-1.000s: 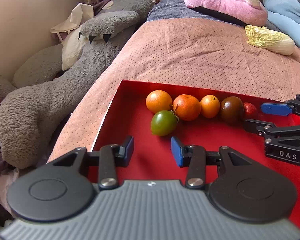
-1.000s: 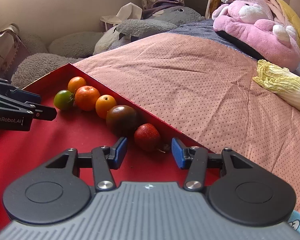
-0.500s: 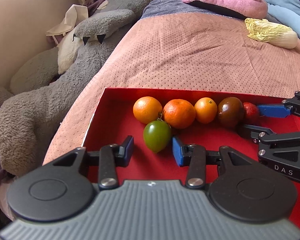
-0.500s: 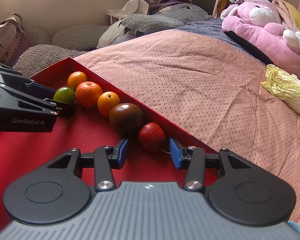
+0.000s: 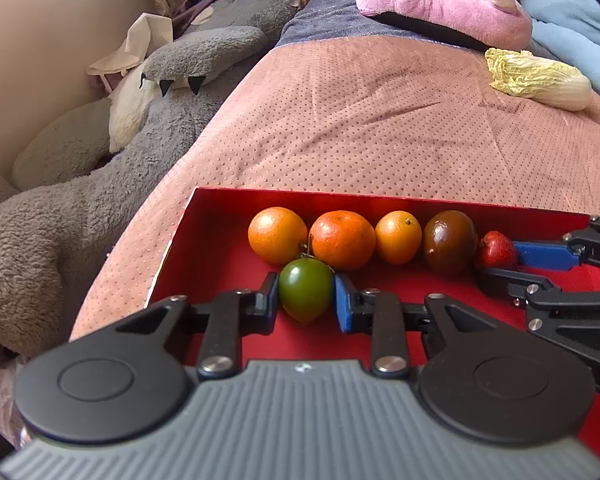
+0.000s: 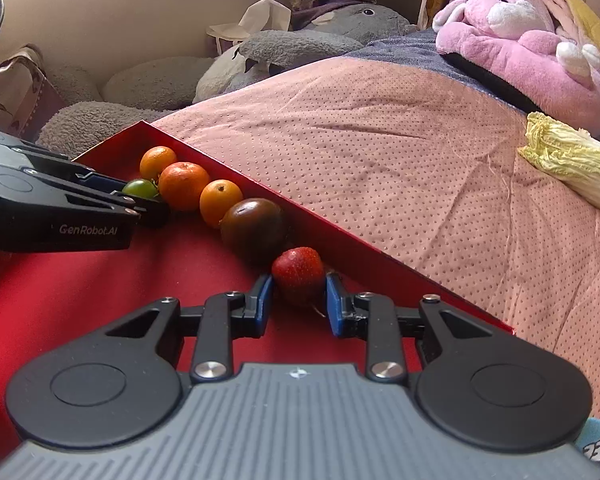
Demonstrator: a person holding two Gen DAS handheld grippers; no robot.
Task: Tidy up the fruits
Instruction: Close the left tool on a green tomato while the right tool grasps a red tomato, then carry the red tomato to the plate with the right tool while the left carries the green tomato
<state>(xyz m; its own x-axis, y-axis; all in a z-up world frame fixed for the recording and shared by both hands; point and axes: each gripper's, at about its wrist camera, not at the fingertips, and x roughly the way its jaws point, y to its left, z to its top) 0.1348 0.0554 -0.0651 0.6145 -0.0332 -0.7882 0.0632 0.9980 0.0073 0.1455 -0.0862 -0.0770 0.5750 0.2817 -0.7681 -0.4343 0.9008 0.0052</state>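
Red tray (image 5: pixel 220 264) cut off below; left gripper (image 5: pixel 306 300) jaws around green tomato (image 5: pixel 305 289), right gripper (image 6: pixel 298 300) jaws around half-hidden strawberry (image 6: pixel 298 270).

A green tomato (image 5: pixel 306 290) and a red strawberry (image 6: pixel 298 270) lie in the red tray (image 5: pixel 220 264). Beside them sit three orange citrus fruits (image 5: pixel 342 240) and a brown tomato (image 5: pixel 449 241). The bedspread (image 5: pixel 360 120) is pink with dots.

So it's a bed (image 5: pixel 360 120) with a pink dotted cover. Sitting straight on it: a red tray (image 5: pixel 220 256) at the near end, a napa cabbage (image 5: pixel 540 80) further up on the right, and a pink plush bunny (image 5: pixel 440 4) at the far end.
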